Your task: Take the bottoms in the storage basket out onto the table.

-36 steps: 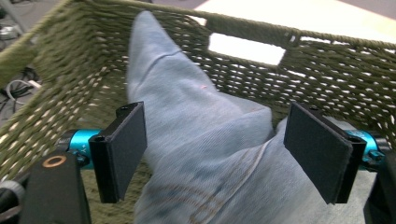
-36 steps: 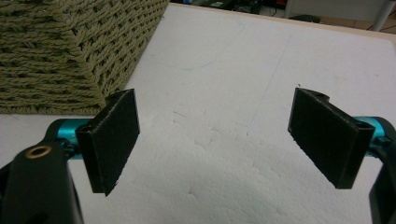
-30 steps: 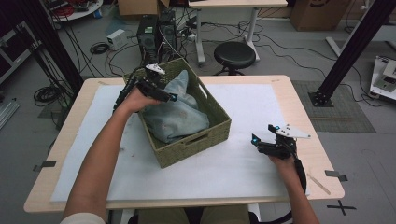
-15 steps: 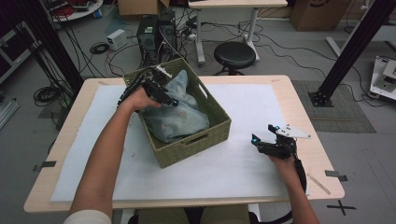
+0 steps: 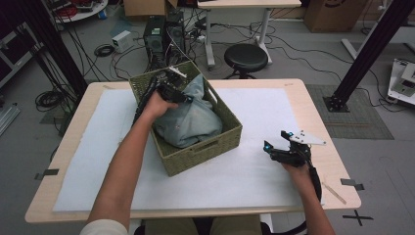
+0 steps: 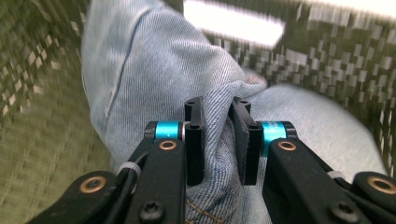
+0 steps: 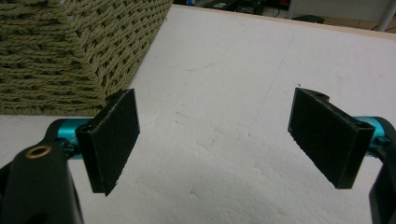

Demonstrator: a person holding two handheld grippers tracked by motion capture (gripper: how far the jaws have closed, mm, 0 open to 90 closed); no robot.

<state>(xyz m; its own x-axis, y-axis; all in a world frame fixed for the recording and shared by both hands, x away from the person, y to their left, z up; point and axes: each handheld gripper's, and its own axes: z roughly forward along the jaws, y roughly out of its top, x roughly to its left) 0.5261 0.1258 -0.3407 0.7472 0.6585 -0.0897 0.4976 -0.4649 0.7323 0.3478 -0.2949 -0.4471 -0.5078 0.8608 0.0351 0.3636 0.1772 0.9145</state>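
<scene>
Crumpled pale blue denim garment, lying inside the rectangular olive-green woven basket that stands on the white foam mat toward the left of the light wooden table. In the left gripper view, a raised fold of the denim is pinched between the two black jaws; orange seam stitching shows just below the pinch.

Left gripper: reached down into the far end of the basket; its jaws have just been closing, and the fold of cloth sits between them with the pads pressing on it from both sides. Right gripper: held low over the mat to the right of the basket and well apart from it, jaws standing wide with nothing between them; its own view looks across bare mat, a corner of the basket wall at upper left.

Step in hand, as judged: the grasp of the garment, at the point where the hold is newly made and the lift has not begun. The next move would call for a steady pull upward so that the cloth clears the basket rim without dragging the basket along; the free gripper is placed to steady the basket or to take a second hold.

No brand, label or legible writing is visible on the garment, basket or grippers.
</scene>
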